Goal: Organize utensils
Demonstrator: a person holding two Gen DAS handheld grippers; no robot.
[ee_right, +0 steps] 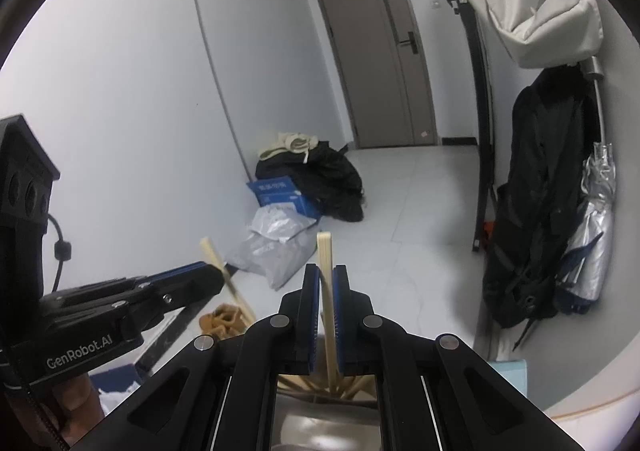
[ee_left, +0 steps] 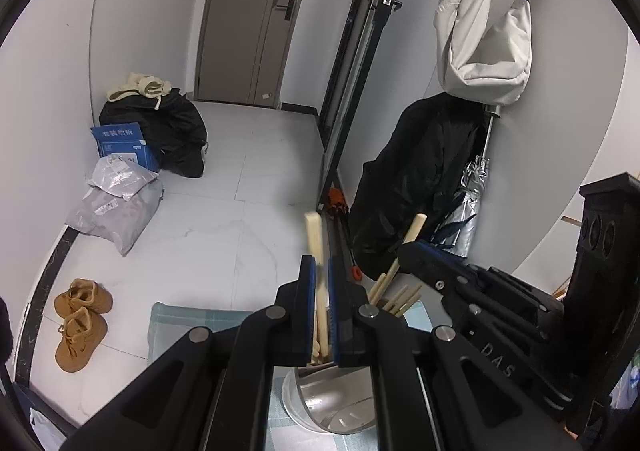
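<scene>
**Gripping one chopstick in each tool above the steel holder**

Clamped between the blue pads of the left gripper point(ee_left: 321, 271) is a pale wooden chopstick point(ee_left: 314, 235), held nearly upright, its square top standing above the fingertips and its lower part running down between the pads toward a round stainless-steel utensil holder point(ee_left: 320, 403). A second pale wooden chopstick point(ee_right: 325, 251) is pinched in the same way by the right gripper point(ee_right: 327, 279), whose jaws are closed on it with only the stick's thickness between the pads. Its lower end is seen to pass down into the same steel holder point(ee_right: 324, 427), where it meets a bundle of further wooden chopsticks point(ee_left: 394, 297) leaning against the rim and fanning out to the side. Whether either held stick touches the bottom of the holder cannot be told.

The holder is set on a light blue checked cloth point(ee_left: 180, 319). In the right wrist view the left tool is seen from the side with a person's fingers point(ee_right: 68, 399) wrapped under its black body.

Beyond, a pale tiled floor point(ee_left: 208, 243) is seen, with a pair of tan boots point(ee_left: 80, 323), grey plastic parcels point(ee_left: 116, 207), a blue cardboard box point(ee_left: 124, 145) and a heap of black clothing point(ee_left: 176, 131) by the white wall. A grey door point(ee_left: 256, 15) is shut at the far end. By the right-hand wall a white fabric bag point(ee_left: 484, 35), a black coat point(ee_left: 420, 171) and a folded silver umbrella point(ee_left: 468, 207) are hung.
</scene>
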